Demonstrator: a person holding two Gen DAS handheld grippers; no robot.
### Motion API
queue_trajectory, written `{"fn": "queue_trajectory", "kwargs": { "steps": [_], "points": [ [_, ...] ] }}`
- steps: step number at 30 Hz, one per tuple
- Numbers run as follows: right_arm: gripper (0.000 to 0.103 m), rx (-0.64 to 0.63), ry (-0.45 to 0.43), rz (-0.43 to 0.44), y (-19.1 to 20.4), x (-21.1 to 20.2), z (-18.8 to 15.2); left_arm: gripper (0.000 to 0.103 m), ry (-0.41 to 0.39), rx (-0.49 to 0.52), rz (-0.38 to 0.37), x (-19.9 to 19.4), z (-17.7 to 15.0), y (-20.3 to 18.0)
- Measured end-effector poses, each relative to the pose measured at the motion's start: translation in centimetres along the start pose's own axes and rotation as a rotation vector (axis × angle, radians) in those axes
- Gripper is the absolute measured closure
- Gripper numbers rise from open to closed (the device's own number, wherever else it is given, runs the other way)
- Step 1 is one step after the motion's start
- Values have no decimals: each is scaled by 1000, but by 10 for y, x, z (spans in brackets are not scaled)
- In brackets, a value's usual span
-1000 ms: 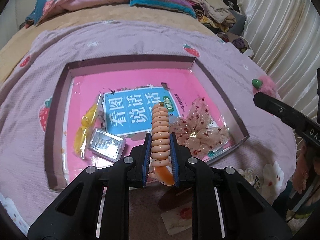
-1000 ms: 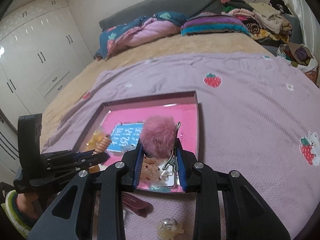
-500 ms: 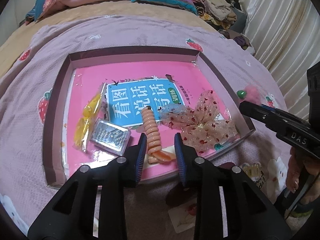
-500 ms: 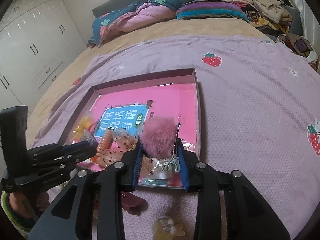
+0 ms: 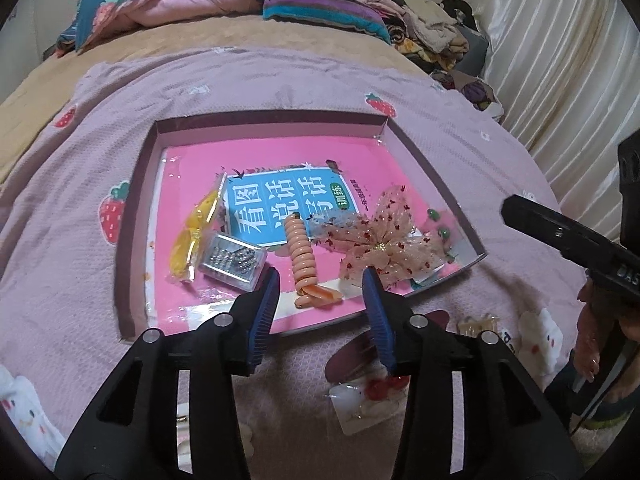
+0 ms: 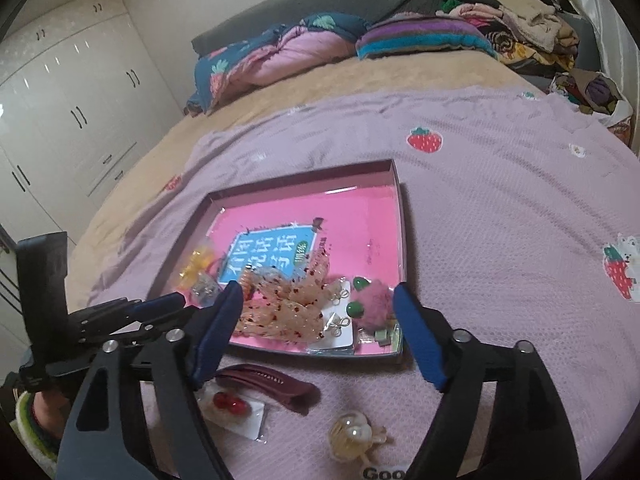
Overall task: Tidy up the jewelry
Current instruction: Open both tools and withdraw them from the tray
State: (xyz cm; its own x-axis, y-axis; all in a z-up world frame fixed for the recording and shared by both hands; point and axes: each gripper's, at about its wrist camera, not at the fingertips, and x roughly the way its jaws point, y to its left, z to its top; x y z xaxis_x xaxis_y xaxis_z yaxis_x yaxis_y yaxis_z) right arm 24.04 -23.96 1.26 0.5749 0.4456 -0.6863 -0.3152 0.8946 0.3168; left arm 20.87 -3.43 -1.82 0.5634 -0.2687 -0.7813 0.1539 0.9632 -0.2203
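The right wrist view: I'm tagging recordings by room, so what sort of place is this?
Most likely a bedroom: a purple strawberry-print blanket covers a bed, rumpled pink-and-teal quilt at its head, tall white wardrobe doors beside it.

The right gripper (image 6: 318, 334), whose jaws have just been opening, stands wide over the near edge of the tray (image 6: 401, 216), with the pink pompom clip (image 6: 374, 306) lying free between the jaws, nearer the right one.
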Motion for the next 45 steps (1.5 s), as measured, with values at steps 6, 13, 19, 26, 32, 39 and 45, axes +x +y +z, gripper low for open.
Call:
{"fn": "queue_trajectory", "kwargs": {
  "steps": [6, 13, 19, 26, 32, 39, 45],
  "points": [
    [25, 8, -37, 10, 3, -25, -3, 50, -41, -11, 11, -23, 0, 1],
    [25, -12, -83, 23, 14, -55, -8, 32, -108, -25, 28, -56, 1, 4],
    [25, -29, -118, 36, 23, -77, -10, 16, -159, -45, 47, -82, -1, 6],
    [24, -44, -151, 47, 32, -98, -12, 14, -192, -65, 55, -103, -5, 9],
    [24, -68, -168, 54, 41, -111, -15, 11, -209, -79, 67, -117, -11, 15],
    [24, -98, -176, 57, 52, -122, -24, 11, -218, -86, 74, -128, -19, 19],
    [24, -120, -176, 59, 58, -128, -33, 11, -230, -86, 82, -136, -27, 20]
  ]
}}
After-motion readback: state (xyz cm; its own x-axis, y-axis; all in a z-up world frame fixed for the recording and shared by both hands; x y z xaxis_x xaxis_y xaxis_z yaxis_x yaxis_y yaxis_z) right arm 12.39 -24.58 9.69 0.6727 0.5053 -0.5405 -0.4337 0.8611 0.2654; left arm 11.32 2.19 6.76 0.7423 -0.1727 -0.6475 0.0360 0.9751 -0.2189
